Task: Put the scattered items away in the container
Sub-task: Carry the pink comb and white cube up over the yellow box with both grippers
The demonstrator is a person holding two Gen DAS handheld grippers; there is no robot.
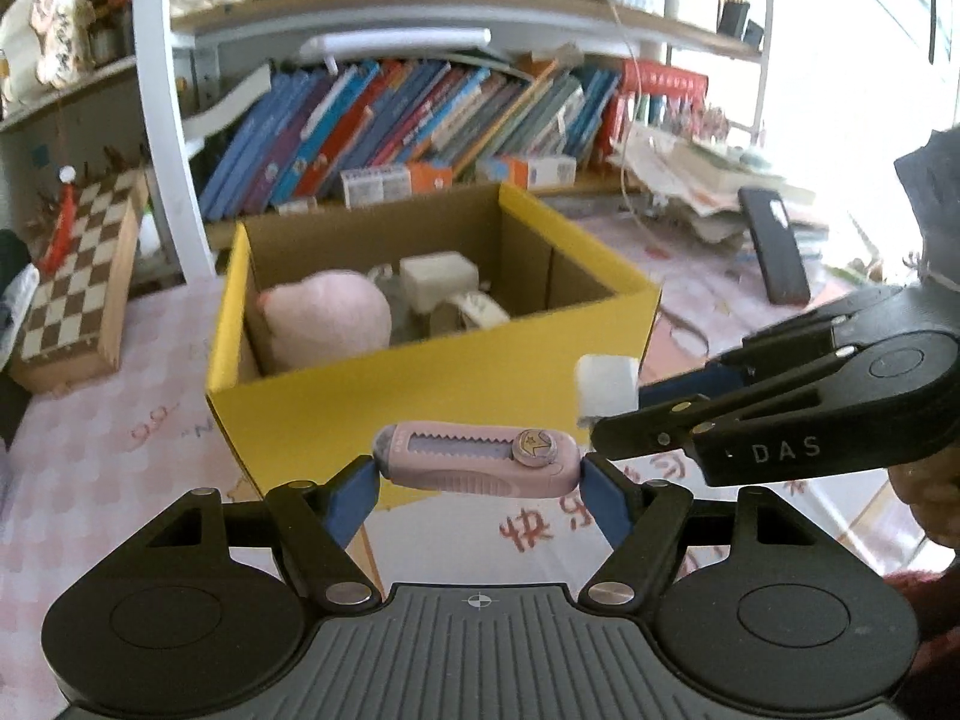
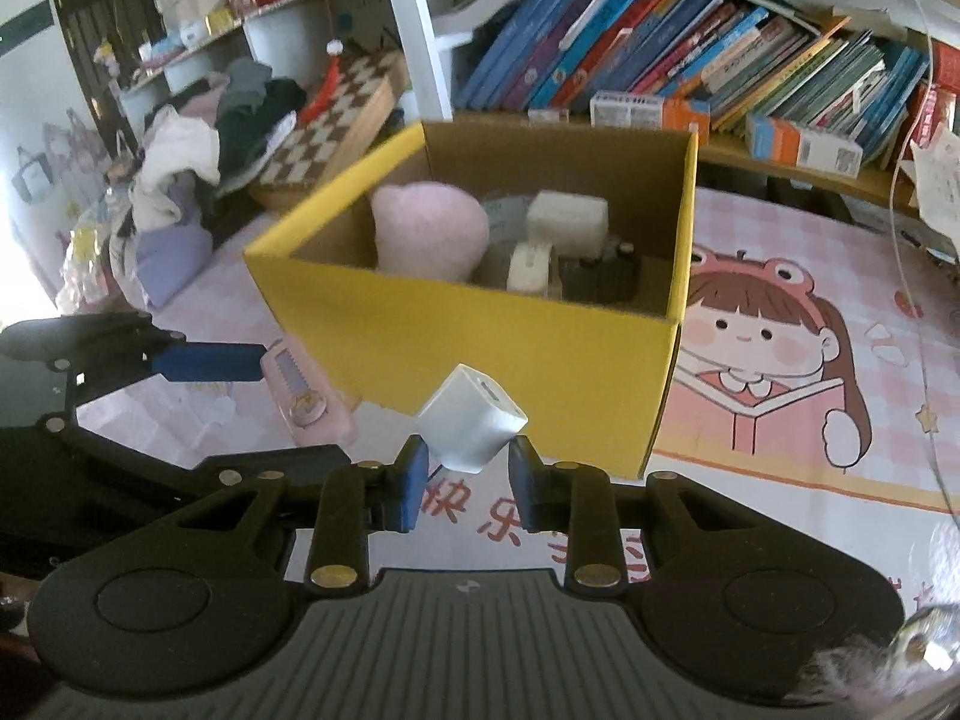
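A yellow cardboard box [image 1: 420, 384] [image 2: 480, 348] stands open on the table, with a pink plush [image 1: 327, 315] [image 2: 429, 228], a white block [image 1: 438, 279] [image 2: 567, 216] and other small items inside. My left gripper [image 1: 477, 474] is shut on a pink utility knife [image 1: 477, 459], held lengthwise between the blue pads in front of the box's near wall; the knife [image 2: 306, 396] also shows at the left of the right wrist view. My right gripper [image 2: 468, 480] is shut on a small white charger cube [image 2: 471, 426] [image 1: 606, 384], tilted on a corner, just right of the knife.
A chessboard box [image 1: 78, 276] [image 2: 336, 114] leans at the left. Books [image 1: 408, 126] [image 2: 690, 48] fill the shelf behind the box. A dark phone-like slab [image 1: 774, 246] and a paper stack [image 1: 690, 174] lie at the right. A cartoon-girl tablecloth [image 2: 780, 348] covers the table; clothes [image 2: 180, 180] are piled at the far left.
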